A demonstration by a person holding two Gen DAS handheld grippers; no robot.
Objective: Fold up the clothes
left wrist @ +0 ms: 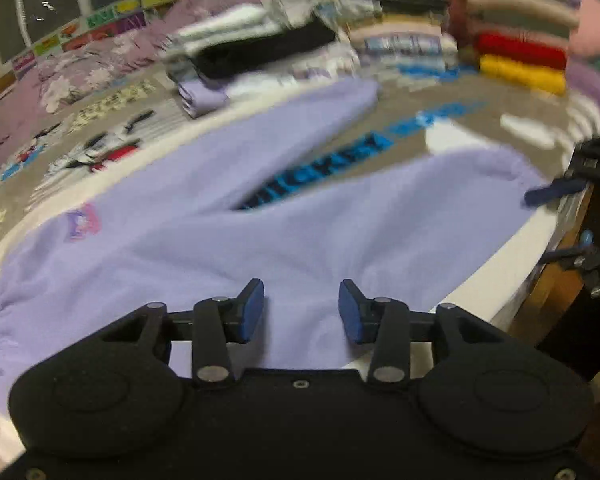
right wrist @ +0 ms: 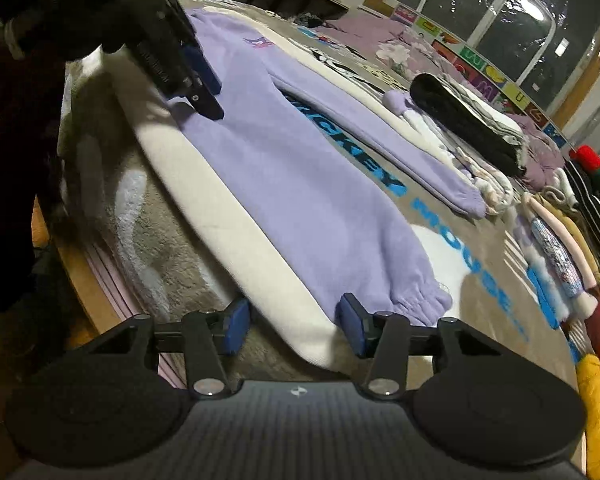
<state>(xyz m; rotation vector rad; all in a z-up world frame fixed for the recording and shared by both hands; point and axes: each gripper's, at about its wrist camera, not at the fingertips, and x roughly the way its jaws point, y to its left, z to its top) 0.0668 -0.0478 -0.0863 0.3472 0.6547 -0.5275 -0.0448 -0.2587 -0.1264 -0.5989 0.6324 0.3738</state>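
The lilac trousers (right wrist: pixel 300 184) lie flat on the bed (right wrist: pixel 228 216), legs splayed for folding. Your left gripper (left wrist: pixel 301 306) hovers over the waist end, your right gripper (right wrist: pixel 292 322) beside the near cuff (right wrist: pixel 416 300); both pairs of fingers stand apart, gripping nothing.

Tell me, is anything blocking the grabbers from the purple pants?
Nothing visible. The purple pants lie spread flat on the blanket. The left gripper hangs open over the waist end, the right gripper open by a leg cuff. The folded piles sit farther back.
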